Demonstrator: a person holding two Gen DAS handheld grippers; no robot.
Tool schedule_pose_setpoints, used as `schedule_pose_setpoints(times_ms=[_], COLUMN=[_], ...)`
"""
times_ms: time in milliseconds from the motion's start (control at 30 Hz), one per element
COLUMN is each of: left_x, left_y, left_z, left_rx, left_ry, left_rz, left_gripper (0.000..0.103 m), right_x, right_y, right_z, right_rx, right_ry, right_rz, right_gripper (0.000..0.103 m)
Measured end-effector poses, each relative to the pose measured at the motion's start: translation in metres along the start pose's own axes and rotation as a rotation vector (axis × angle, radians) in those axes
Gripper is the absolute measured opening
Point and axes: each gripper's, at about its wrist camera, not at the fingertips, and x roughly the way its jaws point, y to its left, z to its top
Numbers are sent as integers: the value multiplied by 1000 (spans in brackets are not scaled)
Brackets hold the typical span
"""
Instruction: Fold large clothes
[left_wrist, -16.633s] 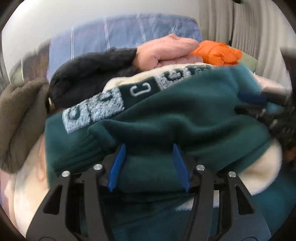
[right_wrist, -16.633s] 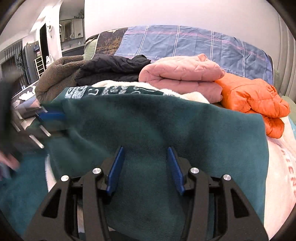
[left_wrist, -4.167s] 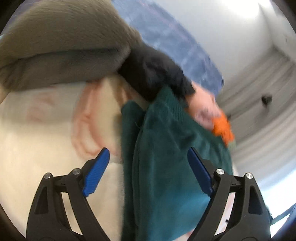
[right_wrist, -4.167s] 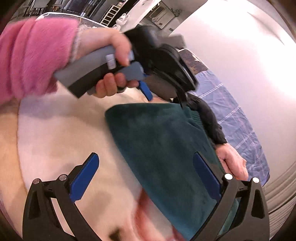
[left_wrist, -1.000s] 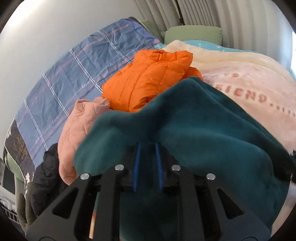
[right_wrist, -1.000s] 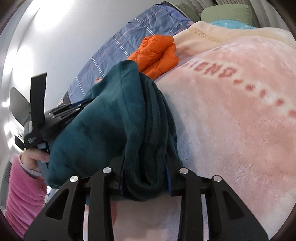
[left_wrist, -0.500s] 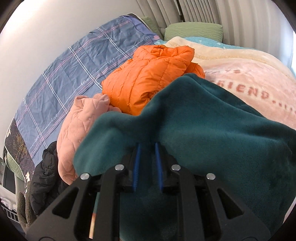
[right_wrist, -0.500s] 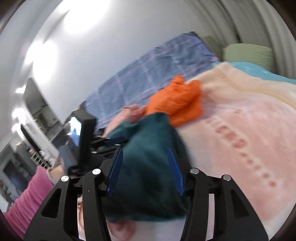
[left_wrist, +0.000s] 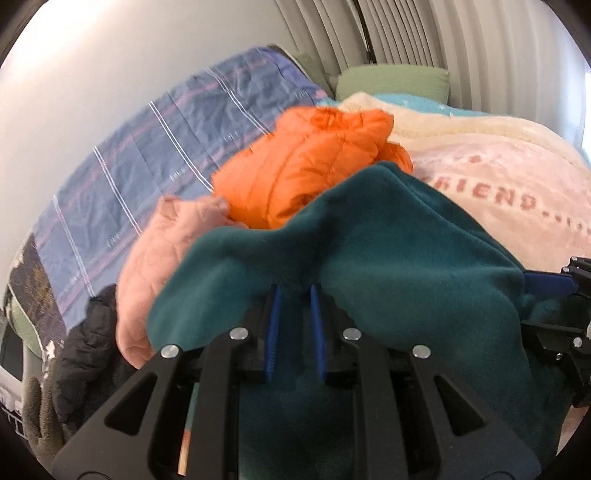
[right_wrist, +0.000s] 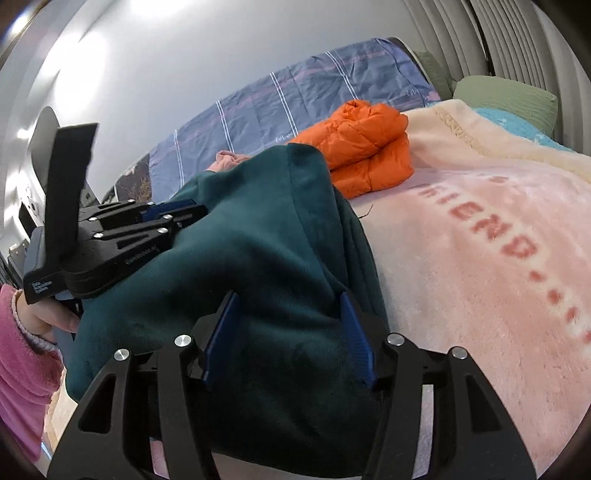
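A folded dark green fleece garment (left_wrist: 406, 266) is held up over the bed between both grippers. My left gripper (left_wrist: 295, 295) is shut on its left edge; its blue pads pinch the cloth. It also shows in the right wrist view (right_wrist: 177, 212) at the garment's left side, held by a hand in a pink sleeve. My right gripper (right_wrist: 288, 310) has its blue pads around the thick folded bundle (right_wrist: 266, 258) and grips it. Its fingertips also show in the left wrist view (left_wrist: 546, 284) at the right edge.
A pink blanket with red letters (right_wrist: 498, 240) covers the bed. An orange puffer jacket (left_wrist: 310, 162), a folded pink jacket (left_wrist: 159, 240) and a black garment (left_wrist: 85, 350) lie along a blue plaid pillow (left_wrist: 147, 155). A green pillow (right_wrist: 506, 96) and curtains are behind.
The green garment has been carried a little toward the orange jacket. The right gripper has lowered and now sits nearer the blanket. Both grips have held.
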Motion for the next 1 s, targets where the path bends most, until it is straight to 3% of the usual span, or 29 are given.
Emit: schedule_pose_setpoints(times_ms=[67, 133, 167, 233, 300, 367, 500, 600, 767, 833, 867, 1000], left_x=[-19, -46, -63, -109, -144, -163, -160, -141, -102, -88, -82, -83], left_y=[4, 11, 12, 6, -10, -37, -86, -106, -99, -94, -90, -54], left_z=[2, 3, 1, -10, -29, -59, -106, -114, -96, -95, -96, -108], left_rx=[-39, -88, -103, -63, 10, 104, 216, 244, 123, 92, 88, 15], left_ry=[-15, -35, -60, -136, -177, -163, -92, -61, -35, -21, -8, 76], left_rz=[0, 5, 6, -2, 40, 93, 105, 139, 186, 238, 253, 207], left_gripper=[21, 55, 67, 66, 78, 82, 86, 86, 86, 89, 89, 89], right_x=[-1, 0, -1, 0, -1, -1, -2, -2, -2, -2, -2, 6], right_y=[0, -4, -5, -6, -4, -4, -4, -4, -8, -8, -8, -15], right_z=[-1, 1, 1, 2, 3, 2, 2, 1, 0, -1, -1, -3], right_rx=[13, 32, 40, 39, 34, 34, 38, 33, 28, 20, 10, 38], right_ry=[-6, -7, -5, 0, -2, -6, -7, -14, -22, -27, -32, -5], right_rz=[8, 17, 25, 32, 27, 27, 35, 35, 55, 51, 22, 47], right_gripper=[56, 56, 56, 56, 56, 57, 57, 57, 58, 58, 69, 70])
